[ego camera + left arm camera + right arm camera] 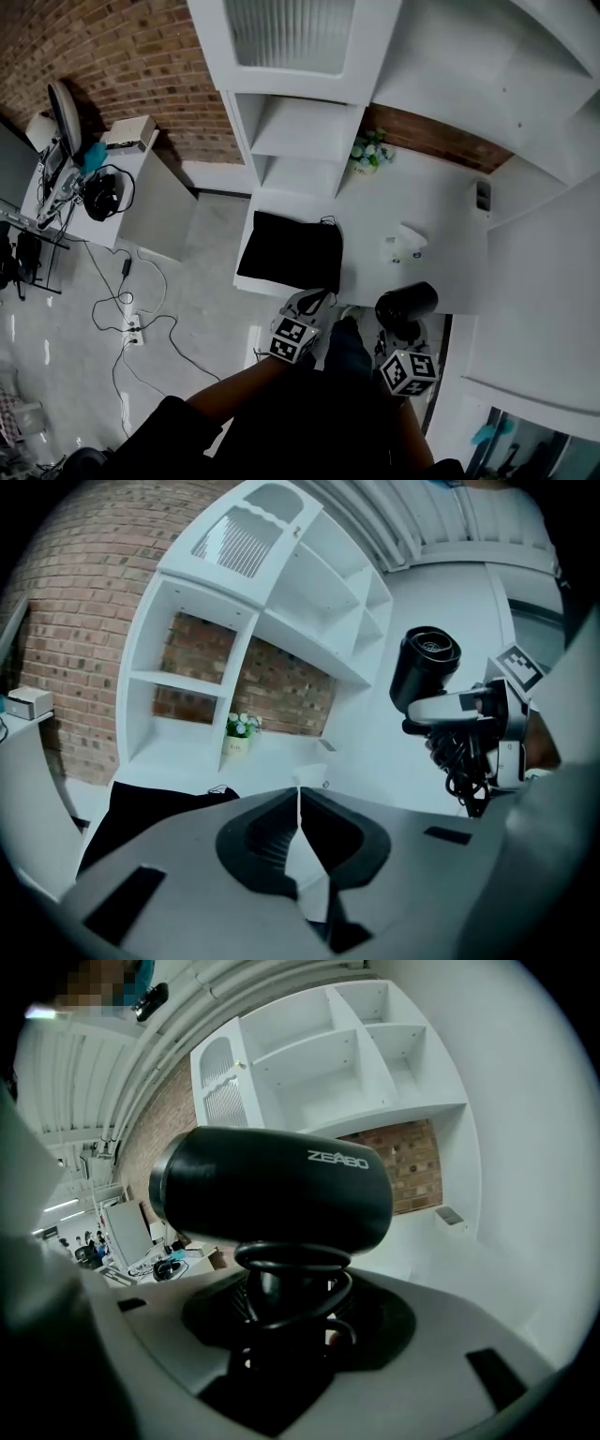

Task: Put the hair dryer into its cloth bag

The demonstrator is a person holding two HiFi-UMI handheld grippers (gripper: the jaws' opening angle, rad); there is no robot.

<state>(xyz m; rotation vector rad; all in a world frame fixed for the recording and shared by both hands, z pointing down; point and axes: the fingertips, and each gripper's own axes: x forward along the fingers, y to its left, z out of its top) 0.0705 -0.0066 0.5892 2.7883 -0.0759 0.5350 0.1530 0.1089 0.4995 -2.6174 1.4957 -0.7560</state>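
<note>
The black cloth bag (289, 253) lies flat on the white table (431, 202), at its left part; the left gripper view shows the bag (150, 808) low on the left. My left gripper (309, 302) hovers at the bag's near edge, its jaws shut with nothing between them (300, 827). My right gripper (398, 328) is shut on the handle of the black hair dryer (406, 305), holding it upright at the table's near edge, right of the bag. In the right gripper view the dryer's barrel (281, 1190) fills the centre, with its cord coiled round the handle (286, 1293).
A small pot of flowers (367, 153) stands at the back beside white shelves (300, 131). A small white item (408, 242) lies mid-table and a dark one (482, 195) near the right wall. A desk with headphones (98, 192) and floor cables (131, 309) are on the left.
</note>
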